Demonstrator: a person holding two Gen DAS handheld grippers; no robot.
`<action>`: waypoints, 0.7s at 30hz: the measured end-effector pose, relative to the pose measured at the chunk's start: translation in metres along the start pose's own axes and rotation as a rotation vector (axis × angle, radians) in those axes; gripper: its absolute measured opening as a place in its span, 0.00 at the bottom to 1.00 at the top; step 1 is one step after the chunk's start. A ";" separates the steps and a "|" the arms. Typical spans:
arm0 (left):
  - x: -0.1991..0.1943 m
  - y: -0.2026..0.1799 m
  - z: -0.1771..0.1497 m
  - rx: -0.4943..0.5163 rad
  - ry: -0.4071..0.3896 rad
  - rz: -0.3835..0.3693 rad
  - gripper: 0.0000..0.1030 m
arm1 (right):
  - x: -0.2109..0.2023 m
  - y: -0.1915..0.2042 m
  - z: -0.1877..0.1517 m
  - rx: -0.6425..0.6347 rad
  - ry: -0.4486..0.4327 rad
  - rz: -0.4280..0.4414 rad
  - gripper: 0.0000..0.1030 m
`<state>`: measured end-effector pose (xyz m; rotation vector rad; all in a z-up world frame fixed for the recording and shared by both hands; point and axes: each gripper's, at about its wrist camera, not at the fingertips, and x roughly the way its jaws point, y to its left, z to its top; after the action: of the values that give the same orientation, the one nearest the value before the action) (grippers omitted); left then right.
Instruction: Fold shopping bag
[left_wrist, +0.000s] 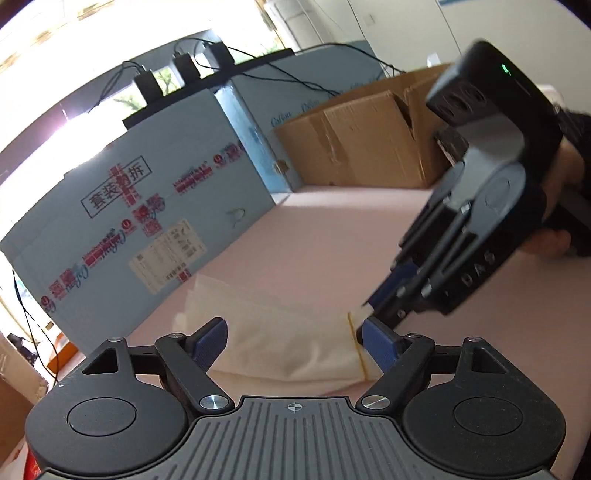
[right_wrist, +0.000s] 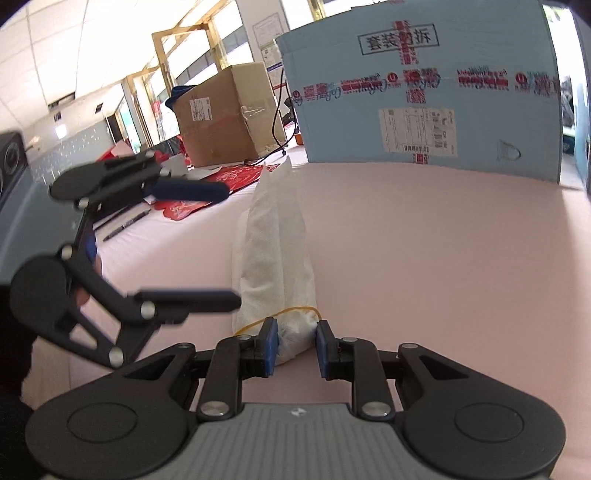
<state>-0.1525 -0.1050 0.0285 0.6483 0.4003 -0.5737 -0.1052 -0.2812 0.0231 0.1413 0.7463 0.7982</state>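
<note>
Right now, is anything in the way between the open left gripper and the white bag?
Nothing visible. The left gripper hangs just over the bag with its jaws wide apart and only air between. The right gripper already pinches the bag's near end, off to the side.

Ahead of the left gripper's fingers (left_wrist: 212, 338) the pink bench (left_wrist: 314, 236) is free up to the blue box (left_wrist: 140, 218) and the brown carton (left_wrist: 362, 144). Right of them the right gripper (left_wrist: 373, 306) blocks the way.
</note>
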 end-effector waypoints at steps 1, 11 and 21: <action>0.004 -0.003 0.000 0.011 0.015 0.005 0.80 | 0.000 -0.001 0.000 0.006 -0.001 0.003 0.23; 0.031 -0.018 0.007 0.117 0.141 0.234 0.96 | 0.005 0.001 0.003 -0.034 -0.009 -0.021 0.23; 0.053 0.048 -0.007 -0.082 0.132 0.207 0.96 | 0.007 0.005 0.001 -0.068 -0.015 -0.033 0.23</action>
<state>-0.0832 -0.0888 0.0175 0.6418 0.4715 -0.3172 -0.1042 -0.2726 0.0221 0.0740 0.7050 0.7897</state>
